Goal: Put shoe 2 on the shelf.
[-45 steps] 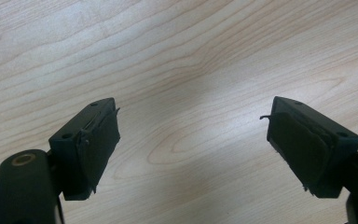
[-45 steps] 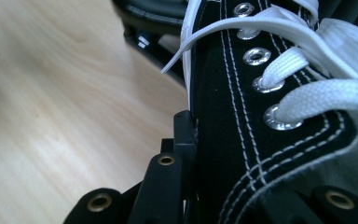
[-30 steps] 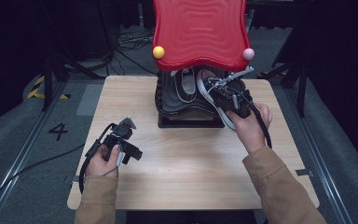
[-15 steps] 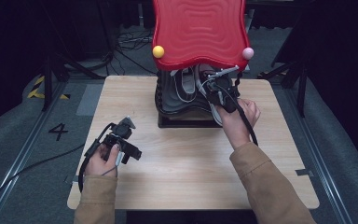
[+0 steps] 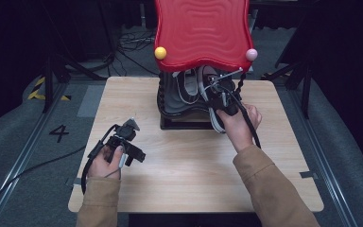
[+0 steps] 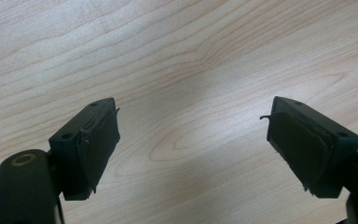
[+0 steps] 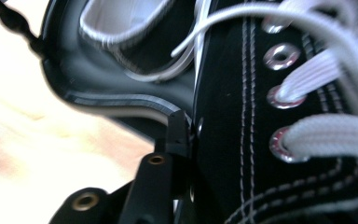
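From above, the right gripper [image 5: 216, 97] reaches in under the red wavy top [image 5: 202, 30] of a small rack, and a black sneaker [image 5: 216, 111] with a white sole sits at its jaws, at the right end of the rack's dark lower shelf [image 5: 177, 105]. The right gripper view brings that shoe right up close: black canvas [image 7: 261, 140], white laces and metal eyelets lie directly ahead, one jaw flat against the shoe's side, the other hidden behind it. The jaws have just been opening with the shoe between them; I cannot tell whether they grip it. A second shoe [image 5: 185, 85] sits beside it, to the gripper's left.

The left gripper [image 5: 131, 150] is held low over the wooden table [image 5: 189, 179], well apart from the rack. Its own view shows both pads [image 6: 98, 140] spread wide with bare wood grain between.
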The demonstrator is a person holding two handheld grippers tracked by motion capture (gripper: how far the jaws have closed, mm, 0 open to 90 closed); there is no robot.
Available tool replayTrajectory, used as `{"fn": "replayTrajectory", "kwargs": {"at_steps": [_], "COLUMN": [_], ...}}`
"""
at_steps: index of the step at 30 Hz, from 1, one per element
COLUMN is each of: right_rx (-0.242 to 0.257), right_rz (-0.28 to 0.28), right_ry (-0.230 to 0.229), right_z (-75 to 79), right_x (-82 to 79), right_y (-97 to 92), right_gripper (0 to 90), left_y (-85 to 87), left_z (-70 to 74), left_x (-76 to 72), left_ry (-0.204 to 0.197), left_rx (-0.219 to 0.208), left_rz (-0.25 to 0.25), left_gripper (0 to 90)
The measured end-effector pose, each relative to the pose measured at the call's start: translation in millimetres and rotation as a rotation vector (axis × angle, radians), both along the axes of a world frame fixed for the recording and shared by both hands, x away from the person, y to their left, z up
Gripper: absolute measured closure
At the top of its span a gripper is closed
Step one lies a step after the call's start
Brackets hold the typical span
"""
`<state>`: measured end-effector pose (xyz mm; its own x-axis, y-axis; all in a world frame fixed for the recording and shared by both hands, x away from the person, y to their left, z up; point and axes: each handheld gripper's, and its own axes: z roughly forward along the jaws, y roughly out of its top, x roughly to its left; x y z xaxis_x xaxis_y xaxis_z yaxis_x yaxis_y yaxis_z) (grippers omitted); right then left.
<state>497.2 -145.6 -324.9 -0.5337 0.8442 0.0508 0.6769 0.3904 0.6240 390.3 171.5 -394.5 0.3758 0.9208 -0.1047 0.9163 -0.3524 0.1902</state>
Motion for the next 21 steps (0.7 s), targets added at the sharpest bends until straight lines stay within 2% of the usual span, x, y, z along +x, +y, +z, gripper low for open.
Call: {"fn": "replayTrajectory", "kwargs": {"at_steps": [1, 5, 9, 11, 14, 21], "right_rx": [0.028, 0.021, 0.014, 0.023, 0.026, 0.017], "right_rz": [0.009, 0.015, 0.019, 0.019, 0.014, 0.027], "right_ry": [0.034, 0.032, 0.036, 0.049, 0.047, 0.009], "right_z": [-3.1, -4.1, -2.7, -2.2, -1.3, 5.7], "right_x": [0.3, -2.8, -5.7, -6.7, -12.0, -30.9], "right_y": [-0.6, 2.8, 2.3, -0.4, -3.8, -18.9], "right_gripper": [72.2, 64.7, 66.1, 63.6, 58.8, 56.1], "left_y": [-0.4, -3.1, -3.6, -3.8, -3.9, -5.3], "left_z": [-0.5, -0.2, 0.1, 0.0, 0.9, 1.7], "left_x": [0.5, 1.4, 2.2, 2.4, 2.2, 2.8], "left_ry": [0.000, 0.002, 0.004, 0.003, 0.000, 0.000], "left_rx": [-0.001, 0.001, 0.000, 0.000, -0.003, -0.001], "left_rz": [-0.002, -0.012, -0.014, -0.016, -0.015, -0.020], "left_gripper": [17.1, 17.1, 17.1, 17.1, 17.1, 17.1]}}
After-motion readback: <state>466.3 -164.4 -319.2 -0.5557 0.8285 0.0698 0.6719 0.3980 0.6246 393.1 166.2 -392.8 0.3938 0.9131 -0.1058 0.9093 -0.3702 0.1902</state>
